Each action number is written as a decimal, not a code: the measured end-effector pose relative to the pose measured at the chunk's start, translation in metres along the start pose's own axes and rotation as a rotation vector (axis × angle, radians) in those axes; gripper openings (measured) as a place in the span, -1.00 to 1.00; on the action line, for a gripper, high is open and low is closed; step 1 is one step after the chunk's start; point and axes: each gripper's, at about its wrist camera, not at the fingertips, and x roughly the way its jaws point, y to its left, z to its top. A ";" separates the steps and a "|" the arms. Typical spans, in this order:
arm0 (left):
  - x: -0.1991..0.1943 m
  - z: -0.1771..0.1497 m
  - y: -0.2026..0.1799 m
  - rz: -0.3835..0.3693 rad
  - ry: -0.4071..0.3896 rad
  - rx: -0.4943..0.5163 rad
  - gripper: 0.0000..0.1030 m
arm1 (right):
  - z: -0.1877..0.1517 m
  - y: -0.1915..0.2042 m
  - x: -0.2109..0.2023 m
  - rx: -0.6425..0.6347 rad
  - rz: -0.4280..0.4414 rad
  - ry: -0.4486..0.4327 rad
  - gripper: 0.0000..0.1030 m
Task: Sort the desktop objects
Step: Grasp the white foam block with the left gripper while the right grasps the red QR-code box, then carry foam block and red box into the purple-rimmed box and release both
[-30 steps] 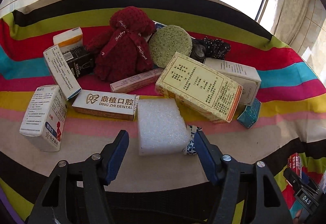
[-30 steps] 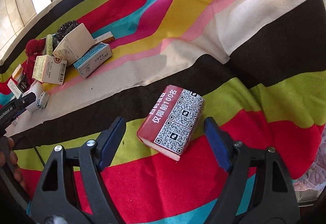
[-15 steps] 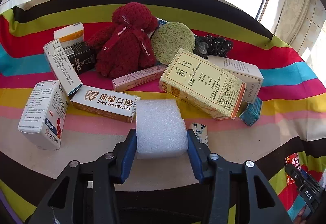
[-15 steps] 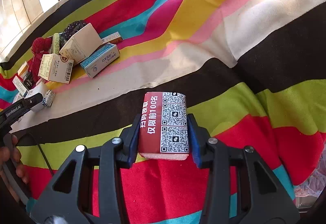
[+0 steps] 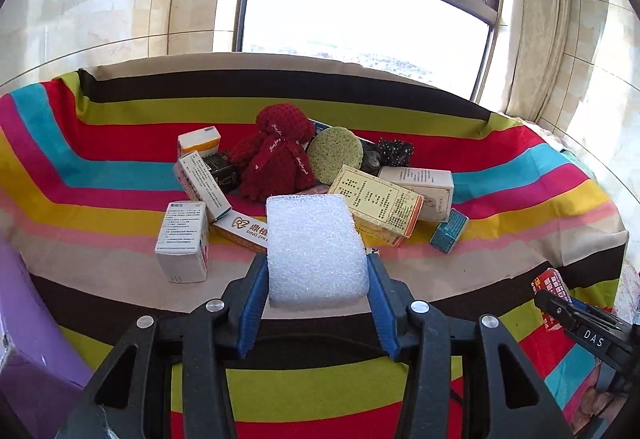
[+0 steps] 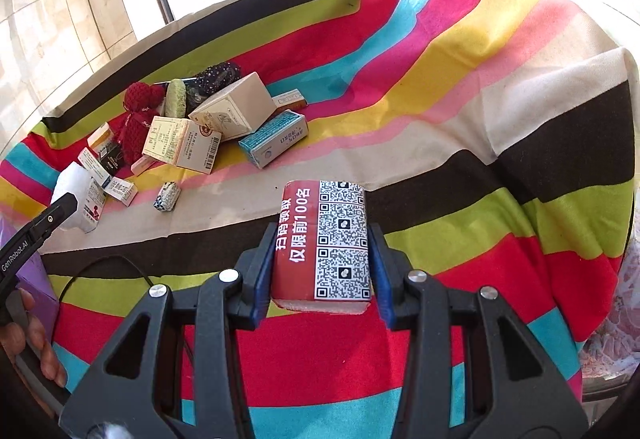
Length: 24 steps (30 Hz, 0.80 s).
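Readable text: "DING ZHI" w/ a DZ logo on the long white box [image 5: 243, 232] lying flat behind the foam; "DAS" on the right tongs' body seen at the left cam's edge; "GenRobot.AI" on the left tongs' body in the right cam.

Left tongs [image 5: 316, 281] pinch a white foam block [image 5: 316, 247] by its two sides, blue pads pressed on it; block's long axis runs away from the cam, toward the pile.

Right tongs [image 6: 322, 263] pinch a red packet [image 6: 322, 239] w/ QR codes and white Chinese print incl. "100"; long axis points fwd along the fingers, held above the striped cloth [image 6: 460, 111] covering the worktop.

Pile at the worktop's far side: dark red knitted toy [image 5: 276, 159], round green sponge [image 5: 336, 155], yellow printed box [image 5: 376, 205], teal box [image 6: 274, 137], other small med cartons lying or leaning against each other.

A purple bin [image 5: 24, 319] sits at left; contents not visible.
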 end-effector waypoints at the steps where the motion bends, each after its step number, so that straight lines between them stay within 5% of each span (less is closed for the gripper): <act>1: -0.010 0.001 0.002 0.009 -0.021 0.001 -0.07 | 0.001 0.006 -0.003 -0.010 0.015 -0.006 -0.12; 24: -0.134 0.014 0.128 0.262 -0.230 -0.246 -0.07 | 0.003 0.204 -0.058 -0.313 0.422 -0.064 -0.12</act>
